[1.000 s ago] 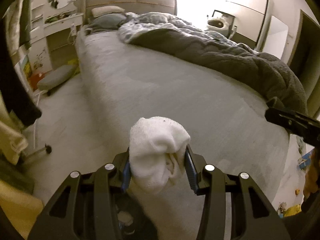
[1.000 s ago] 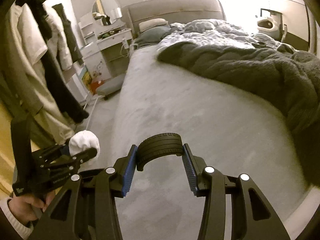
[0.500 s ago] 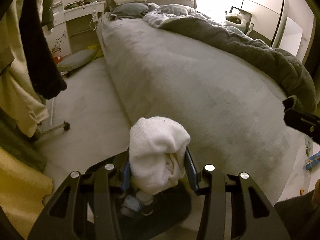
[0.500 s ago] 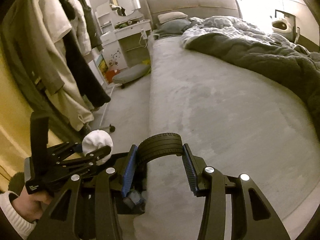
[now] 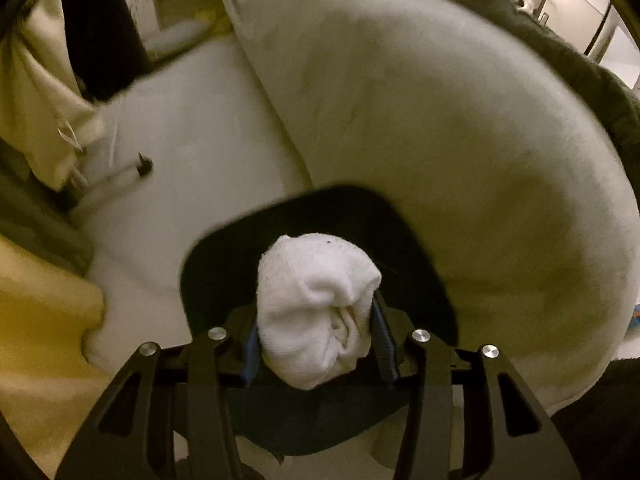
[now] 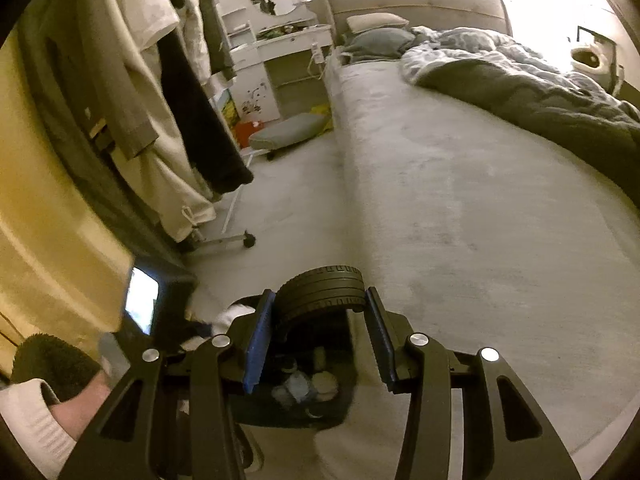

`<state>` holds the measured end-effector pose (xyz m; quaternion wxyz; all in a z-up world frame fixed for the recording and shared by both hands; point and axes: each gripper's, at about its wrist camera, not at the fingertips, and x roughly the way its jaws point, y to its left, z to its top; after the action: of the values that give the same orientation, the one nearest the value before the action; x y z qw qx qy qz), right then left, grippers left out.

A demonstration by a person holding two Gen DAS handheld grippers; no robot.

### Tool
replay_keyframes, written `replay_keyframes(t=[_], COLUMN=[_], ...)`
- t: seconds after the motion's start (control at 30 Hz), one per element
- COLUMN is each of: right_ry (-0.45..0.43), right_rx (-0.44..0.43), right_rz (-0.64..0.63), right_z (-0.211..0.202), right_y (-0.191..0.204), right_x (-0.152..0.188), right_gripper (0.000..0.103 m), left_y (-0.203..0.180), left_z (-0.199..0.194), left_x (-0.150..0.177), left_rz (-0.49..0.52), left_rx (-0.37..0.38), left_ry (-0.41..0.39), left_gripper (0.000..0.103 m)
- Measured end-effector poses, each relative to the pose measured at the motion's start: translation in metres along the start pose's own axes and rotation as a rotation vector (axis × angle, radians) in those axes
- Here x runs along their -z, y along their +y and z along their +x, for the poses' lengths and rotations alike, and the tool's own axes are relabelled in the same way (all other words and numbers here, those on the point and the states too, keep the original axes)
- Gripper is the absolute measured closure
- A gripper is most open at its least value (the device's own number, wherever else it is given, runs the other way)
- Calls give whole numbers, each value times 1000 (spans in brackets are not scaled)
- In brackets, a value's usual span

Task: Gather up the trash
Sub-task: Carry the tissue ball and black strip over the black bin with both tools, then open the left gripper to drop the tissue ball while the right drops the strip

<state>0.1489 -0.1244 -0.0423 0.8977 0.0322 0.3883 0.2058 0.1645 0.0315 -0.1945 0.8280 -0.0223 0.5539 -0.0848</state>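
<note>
Left wrist: left hand-held gripper (image 5: 316, 334) pinches rolled white sock (image 5: 316, 312) over black bin (image 5: 416, 240); soft, light, mid-bundle hold suits. Right hand-held gripper (image 6: 318, 326) clamps toy tyre (image 6: 322, 294), rubbery, grippy.

Black tool (image 5: 316, 332) arms, silver screws, blue pads; white ribbed cuff (image 6: 28, 420).

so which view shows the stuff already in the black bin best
The right wrist view: between the jaws the black bin stands open, with pale crumpled scraps visible inside. The left wrist view shows only its dark rim; the white sock in the left gripper hides the inside.
</note>
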Motion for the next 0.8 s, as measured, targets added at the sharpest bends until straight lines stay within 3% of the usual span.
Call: replay_keyframes(t=[0.33, 0.57, 0.8], right_ry=[54, 120, 217], right_rx=[-33, -13, 16], right_rz=[-21, -12, -9], right_z=[32, 62, 106], right_y=[29, 34, 40], right_x=[0, -1, 5], right_gripper=[57, 57, 57], left_y=[20, 33, 38], left_z=[61, 90, 80], left_x=[28, 42, 42], left_rz=[5, -26, -25], left_rx=[-10, -3, 49], left_ry=[163, 227, 193], left_gripper=[52, 51, 31])
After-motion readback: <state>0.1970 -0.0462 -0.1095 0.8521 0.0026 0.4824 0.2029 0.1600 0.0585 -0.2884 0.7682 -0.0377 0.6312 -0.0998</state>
